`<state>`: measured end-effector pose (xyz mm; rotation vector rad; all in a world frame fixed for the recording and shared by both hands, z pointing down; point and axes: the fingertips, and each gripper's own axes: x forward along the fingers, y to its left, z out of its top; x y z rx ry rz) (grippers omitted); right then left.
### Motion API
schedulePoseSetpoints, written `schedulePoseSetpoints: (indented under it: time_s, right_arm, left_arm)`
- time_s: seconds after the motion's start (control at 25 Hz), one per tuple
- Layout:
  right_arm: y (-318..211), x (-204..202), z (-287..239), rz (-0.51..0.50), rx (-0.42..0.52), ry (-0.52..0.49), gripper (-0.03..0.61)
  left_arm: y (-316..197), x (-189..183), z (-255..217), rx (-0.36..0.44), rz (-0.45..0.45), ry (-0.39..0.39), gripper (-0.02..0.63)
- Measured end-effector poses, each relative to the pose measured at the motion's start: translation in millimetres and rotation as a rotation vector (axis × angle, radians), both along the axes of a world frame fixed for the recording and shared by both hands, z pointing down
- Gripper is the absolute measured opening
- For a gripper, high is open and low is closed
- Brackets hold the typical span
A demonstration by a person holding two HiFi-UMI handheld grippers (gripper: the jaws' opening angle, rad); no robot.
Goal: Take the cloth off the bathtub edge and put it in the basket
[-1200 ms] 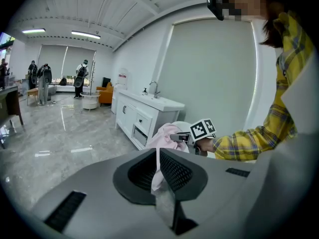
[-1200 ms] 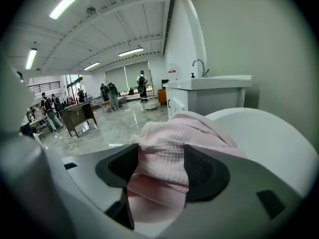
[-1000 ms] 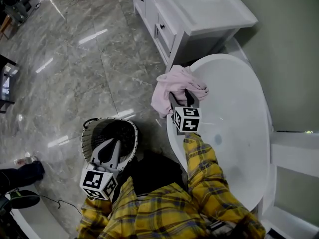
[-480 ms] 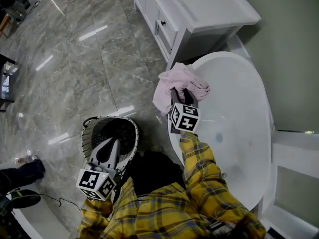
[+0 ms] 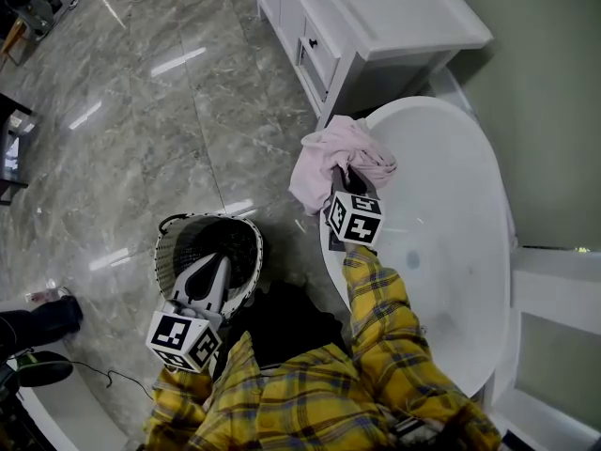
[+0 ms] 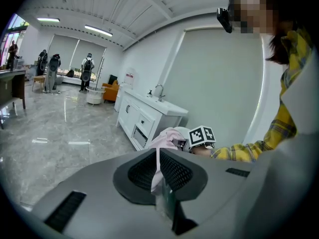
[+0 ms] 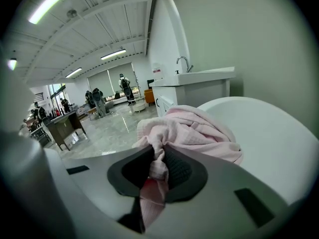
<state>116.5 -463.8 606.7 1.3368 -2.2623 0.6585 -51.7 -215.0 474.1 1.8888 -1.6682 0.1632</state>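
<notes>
Where glossy grey marble floor (image 5: 141, 139) meets a white vanity (image 5: 394, 17) and bathtub (image 5: 423, 103), the pink cloth (image 5: 343, 153) lies bunched across the tub's rim nearest the vanity, long axis crossing the rim, one end hanging outside floorward. The right gripper (image 5: 340, 175), jaws just closing, pinches a fold; the left gripper (image 5: 218, 261), jaws pressed together empty, hovers over the basket (image 5: 167, 242).

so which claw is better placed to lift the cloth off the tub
Right. The right claw has just been closing on the pink cloth draped over the white bathtub rim; the left claw hangs shut by the woven basket.
</notes>
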Motion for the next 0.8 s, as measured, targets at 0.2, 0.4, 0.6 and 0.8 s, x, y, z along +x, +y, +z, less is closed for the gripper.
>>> schedulePoseSetpoints:
  time_s: [0.2, 0.4, 0.6, 0.8]
  right_arm:
    - [5.7, 3.1, -8.5, -0.014, 0.007, -0.002, 0.072]
    - [16.4, 5.3, -22.8, -0.023, 0.034, -0.009, 0.066]
    - [28.4, 6.1, -51.3, -0.031, 0.075, -0.030, 0.064]
    - [38.8, 7.9, -95.1, -0.038, 0.138, -0.076, 0.063]
  left_arm:
    - [2.2, -3.1, -4.9, 0.030, -0.005, -0.010, 0.032]
    - [8.2, -6.0, -9.1, 0.064, -0.001, -0.028, 0.032]
    - [17.4, -11.4, -13.9, 0.097, 0.005, -0.039, 0.034]
    - [26.4, -14.9, -18.7, 0.134, 0.013, -0.046, 0.034]
